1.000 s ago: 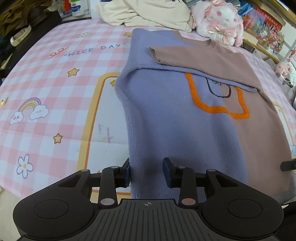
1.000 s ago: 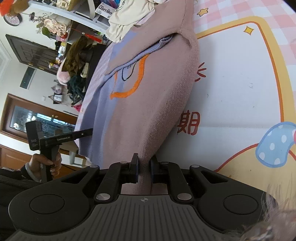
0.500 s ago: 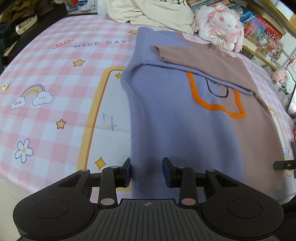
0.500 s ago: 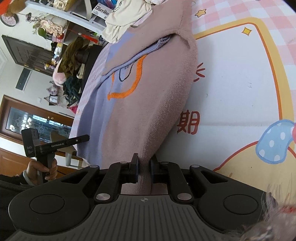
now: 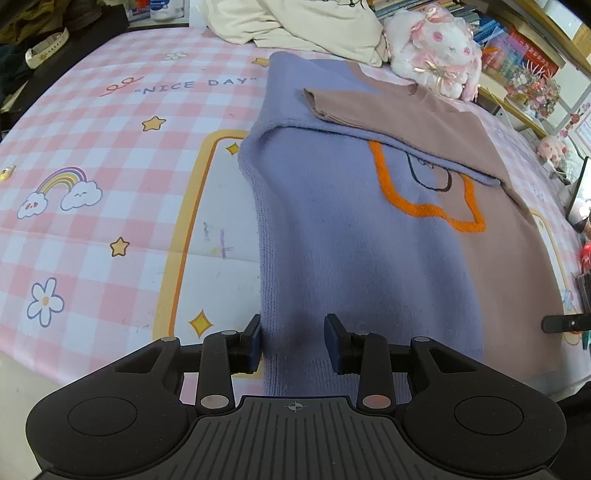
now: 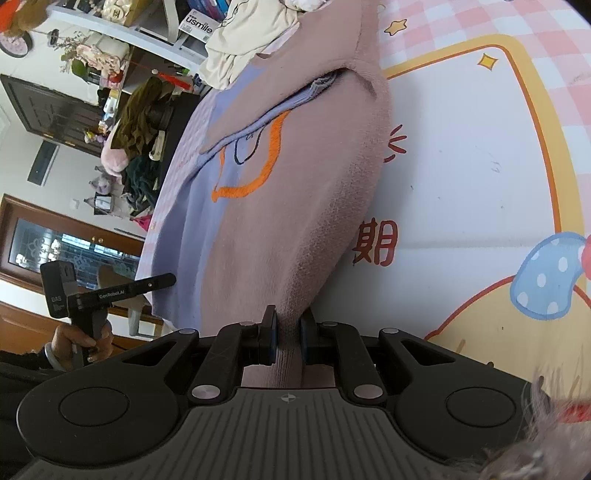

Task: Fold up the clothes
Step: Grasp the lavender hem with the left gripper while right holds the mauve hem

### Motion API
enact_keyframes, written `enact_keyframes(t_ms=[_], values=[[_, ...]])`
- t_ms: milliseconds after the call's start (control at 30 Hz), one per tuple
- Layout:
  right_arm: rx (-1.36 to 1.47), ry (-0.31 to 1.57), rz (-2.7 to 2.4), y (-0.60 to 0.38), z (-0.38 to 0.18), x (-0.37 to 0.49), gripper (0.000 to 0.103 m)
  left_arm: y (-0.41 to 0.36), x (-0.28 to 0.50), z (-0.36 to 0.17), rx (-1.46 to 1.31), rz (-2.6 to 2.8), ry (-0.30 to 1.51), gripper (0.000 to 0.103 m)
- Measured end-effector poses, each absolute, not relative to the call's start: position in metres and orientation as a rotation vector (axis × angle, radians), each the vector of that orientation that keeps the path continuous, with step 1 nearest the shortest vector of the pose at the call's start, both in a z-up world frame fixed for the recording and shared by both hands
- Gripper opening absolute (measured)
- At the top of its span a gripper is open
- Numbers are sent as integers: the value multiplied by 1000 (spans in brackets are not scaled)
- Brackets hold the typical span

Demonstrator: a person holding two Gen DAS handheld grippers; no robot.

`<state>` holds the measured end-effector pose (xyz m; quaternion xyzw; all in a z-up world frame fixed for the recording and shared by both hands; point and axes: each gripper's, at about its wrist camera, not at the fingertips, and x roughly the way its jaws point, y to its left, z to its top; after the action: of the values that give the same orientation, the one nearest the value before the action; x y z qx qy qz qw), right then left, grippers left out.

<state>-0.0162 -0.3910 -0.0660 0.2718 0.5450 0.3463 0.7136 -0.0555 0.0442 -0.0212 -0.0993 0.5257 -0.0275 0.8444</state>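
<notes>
In the left wrist view, the sweater, purple and brown, lies flat on the bed and reaches its near edge. The left gripper stands partly open over the purple hem; whether its pads touch the cloth I cannot tell. At the far edge lie a cream garment and a plush rabbit.

In the right wrist view, the right gripper is closed tight on the sweater's brown hem. The person's left hand is beyond the bed's left edge.

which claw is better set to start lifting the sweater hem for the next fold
Right. The right claw is already shut on the sweater hem; the left claw only straddles its purple corner, pads apart.
</notes>
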Motion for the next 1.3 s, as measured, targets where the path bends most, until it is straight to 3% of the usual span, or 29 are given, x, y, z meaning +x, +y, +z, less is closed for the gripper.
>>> enact_keyframes(t_ms=[500, 1100, 1133, 1200, 1300], values=[[581, 1220, 792, -384, -63, -21, 16, 48, -57, -21, -226, -68, 1111, 34], [566, 1230, 803, -383, -64, -16, 12, 49, -58, -21, -228, -79, 1128, 31], [542, 1229, 804, -381, -62, -16, 11, 48, -59, -21, -228, -90, 1128, 30], [488, 1223, 810, -376, -58, -17, 11, 47, -59, -22, -221, -102, 1134, 14], [456, 1221, 819, -372, -56, -16, 11, 50, -60, -23, -255, -84, 1139, 5]])
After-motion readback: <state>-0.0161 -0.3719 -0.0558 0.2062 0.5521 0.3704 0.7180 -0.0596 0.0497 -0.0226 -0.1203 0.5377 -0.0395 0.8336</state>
